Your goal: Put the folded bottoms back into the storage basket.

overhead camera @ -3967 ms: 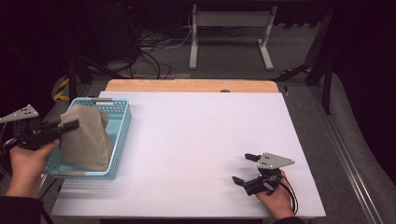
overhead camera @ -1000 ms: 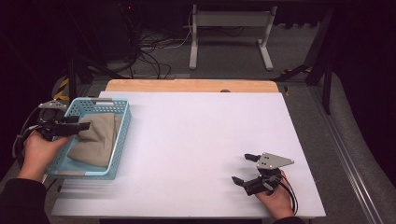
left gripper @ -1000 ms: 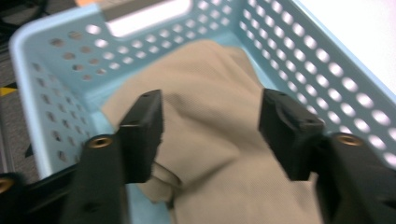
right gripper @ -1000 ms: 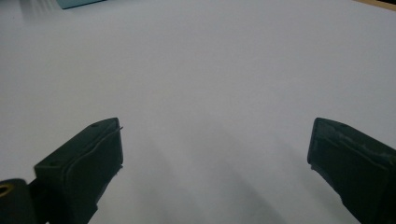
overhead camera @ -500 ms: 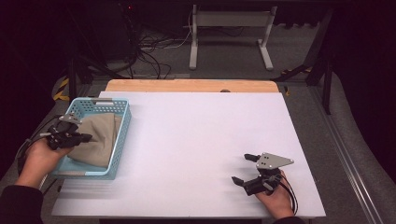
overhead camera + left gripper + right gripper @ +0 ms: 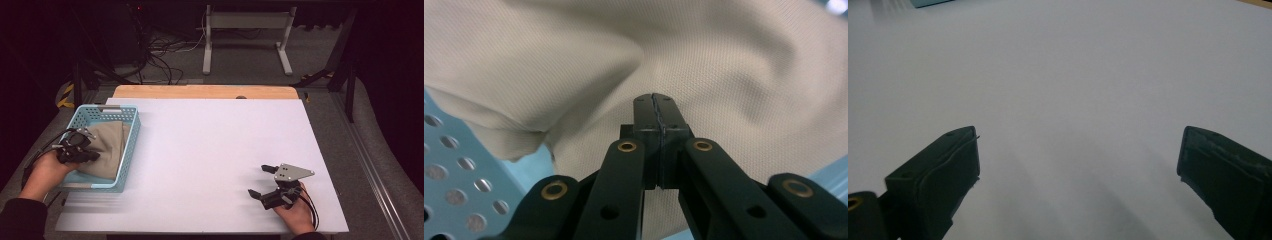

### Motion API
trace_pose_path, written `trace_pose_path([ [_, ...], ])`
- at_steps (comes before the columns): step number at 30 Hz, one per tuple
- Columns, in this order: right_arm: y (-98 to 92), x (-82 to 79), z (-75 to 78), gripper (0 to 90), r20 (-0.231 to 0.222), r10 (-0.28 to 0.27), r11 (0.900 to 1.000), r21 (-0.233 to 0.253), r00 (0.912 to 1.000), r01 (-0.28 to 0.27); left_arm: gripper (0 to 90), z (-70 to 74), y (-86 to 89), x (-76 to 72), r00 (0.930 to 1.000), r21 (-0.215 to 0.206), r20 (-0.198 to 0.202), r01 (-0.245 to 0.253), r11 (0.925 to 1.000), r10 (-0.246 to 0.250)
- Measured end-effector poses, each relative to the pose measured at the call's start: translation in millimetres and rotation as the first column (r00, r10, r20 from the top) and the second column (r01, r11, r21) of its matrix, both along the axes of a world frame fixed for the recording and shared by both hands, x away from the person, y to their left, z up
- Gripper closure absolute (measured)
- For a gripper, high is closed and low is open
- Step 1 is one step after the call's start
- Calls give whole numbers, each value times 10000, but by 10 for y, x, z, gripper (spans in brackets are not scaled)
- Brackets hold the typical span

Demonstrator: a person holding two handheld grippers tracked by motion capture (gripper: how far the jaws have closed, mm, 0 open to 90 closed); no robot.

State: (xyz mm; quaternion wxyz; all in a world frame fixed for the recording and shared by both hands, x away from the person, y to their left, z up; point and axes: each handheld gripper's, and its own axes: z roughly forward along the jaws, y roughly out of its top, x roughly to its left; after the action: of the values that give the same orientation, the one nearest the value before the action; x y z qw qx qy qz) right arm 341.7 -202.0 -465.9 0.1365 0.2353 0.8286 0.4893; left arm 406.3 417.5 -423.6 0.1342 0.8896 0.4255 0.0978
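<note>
left gripper jaws closed | woven beige cloth | perforated blue basket

High view looks forward and down over the whole counter. Left gripper view sits very close on beige cloth just ahead of its shut jaws, inside the blue basket. Right gripper view looks low along bare counter; basket corner far ahead.

No readable text, label or number anywhere.
</note>
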Motion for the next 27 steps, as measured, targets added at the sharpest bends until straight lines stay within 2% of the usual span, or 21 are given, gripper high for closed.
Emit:
trace_pose_path([
  [12,1,0,-2,41,-38,17,10000,-14,10000,-17,896,-31,-17,20,9964,269,-809,-245,9993,266],
  [20,2,1,-3,42,-65,0,10000,-5,10000,0,897,-22,43,-81,9891,673,-1395,-381,9970,472],
  [24,3,2,-4,42,-63,-8,10000,-17,10000,8,897,-17,56,-144,9861,993,-1543,-461,9940,612],
  [27,3,2,-5,42,-54,-2,10000,-42,10000,2,897,-15,75,-182,9853,1061,-1578,-483,9932,648],
])
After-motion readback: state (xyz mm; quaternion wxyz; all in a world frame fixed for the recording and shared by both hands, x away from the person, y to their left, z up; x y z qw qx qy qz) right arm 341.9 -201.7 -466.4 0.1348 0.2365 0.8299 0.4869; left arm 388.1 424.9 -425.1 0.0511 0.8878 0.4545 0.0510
